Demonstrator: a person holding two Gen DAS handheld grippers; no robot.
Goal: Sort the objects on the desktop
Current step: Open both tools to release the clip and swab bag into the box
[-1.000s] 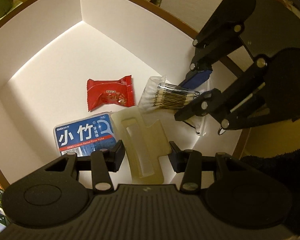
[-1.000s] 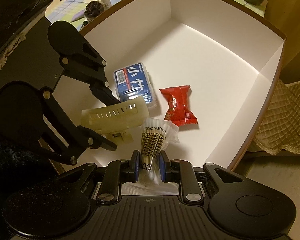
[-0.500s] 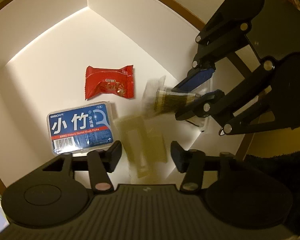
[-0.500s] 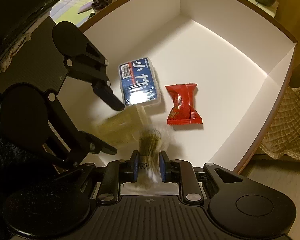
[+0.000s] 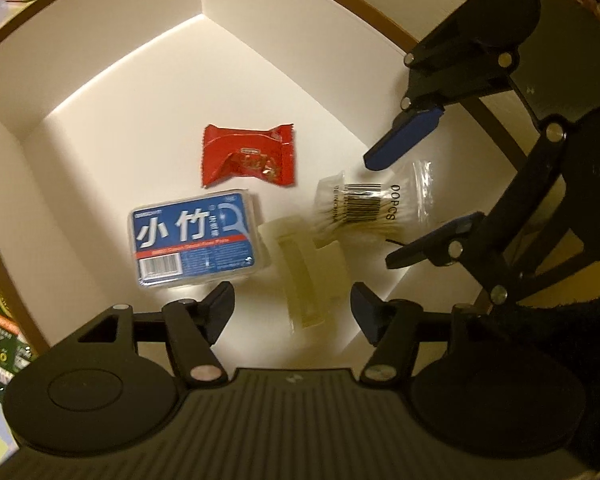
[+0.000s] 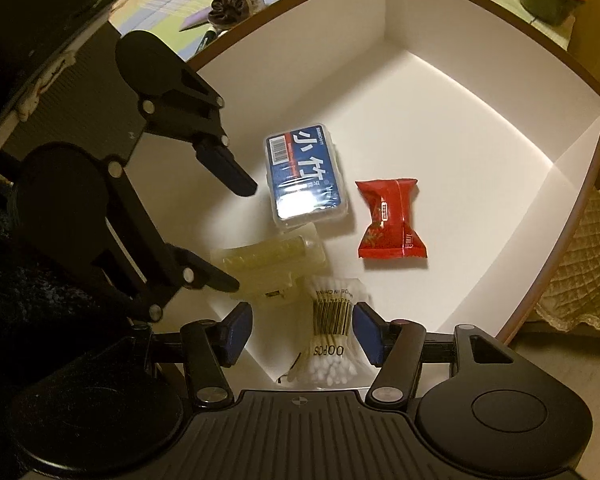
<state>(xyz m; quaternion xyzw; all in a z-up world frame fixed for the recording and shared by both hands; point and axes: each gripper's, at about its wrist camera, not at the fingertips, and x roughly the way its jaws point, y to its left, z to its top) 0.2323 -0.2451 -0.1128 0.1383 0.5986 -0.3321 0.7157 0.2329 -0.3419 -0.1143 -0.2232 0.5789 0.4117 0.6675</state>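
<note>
Setting: a white box (image 6: pixel 440 92) with a brown rim is sitting on a cluttered desk.
Contents: a blue floss-pick case (image 6: pixel 305 172), red snack packet (image 6: pixel 392 220), cream hair clip (image 5: pixel 304 268) and cotton swab bag (image 6: pixel 332 332) are lying on its floor.
Left gripper (image 5: pixel 292 304): hanging released over the clip.
Right gripper (image 6: pixel 302 334): spread wide, straddling the swab bag, gripping nothing.

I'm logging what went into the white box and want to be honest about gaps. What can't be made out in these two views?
- Cream plastic piece: motion-blurred in the left wrist view, and partly behind the left gripper in the right wrist view; what it is stays unclear.
- Cotton swab bag: its near end is cut off by the right gripper body.
- Red packet: label print too small.
- Desk items outside the box: small, dim.
</note>
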